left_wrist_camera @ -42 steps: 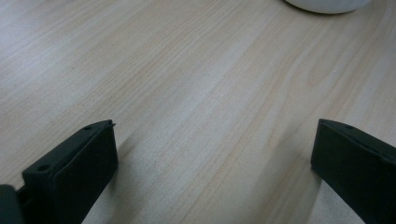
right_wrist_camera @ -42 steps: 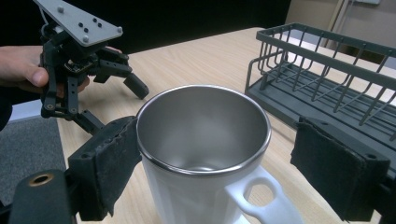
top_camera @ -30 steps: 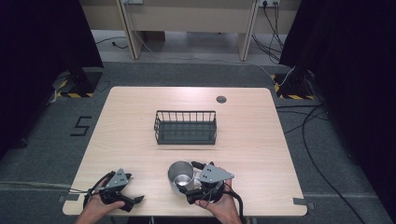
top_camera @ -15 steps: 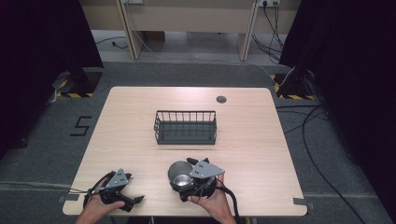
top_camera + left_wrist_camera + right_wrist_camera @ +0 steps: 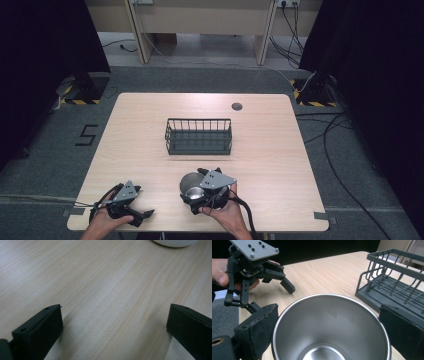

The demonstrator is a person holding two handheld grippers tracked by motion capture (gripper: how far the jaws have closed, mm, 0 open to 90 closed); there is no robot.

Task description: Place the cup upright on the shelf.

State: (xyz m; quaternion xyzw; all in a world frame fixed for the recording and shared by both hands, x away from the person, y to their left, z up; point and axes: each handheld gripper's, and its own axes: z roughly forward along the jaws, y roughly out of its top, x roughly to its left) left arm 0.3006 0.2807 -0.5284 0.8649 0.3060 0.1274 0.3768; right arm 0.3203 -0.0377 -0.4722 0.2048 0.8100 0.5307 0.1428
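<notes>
Steel: one cup (image 5: 331, 327), one rack (image 5: 198, 136), two grippers.

**Where things sit on the table**

The wire basket (image 5: 198, 136) stands at the centre of the table (image 5: 150, 115). Below it in the frame, near the bottom edge, sits the cup (image 5: 191, 185), between the jaws of the right gripper (image 5: 192, 192). The left gripper (image 5: 142, 216) rests at lower left, well apart from the cup.
</notes>
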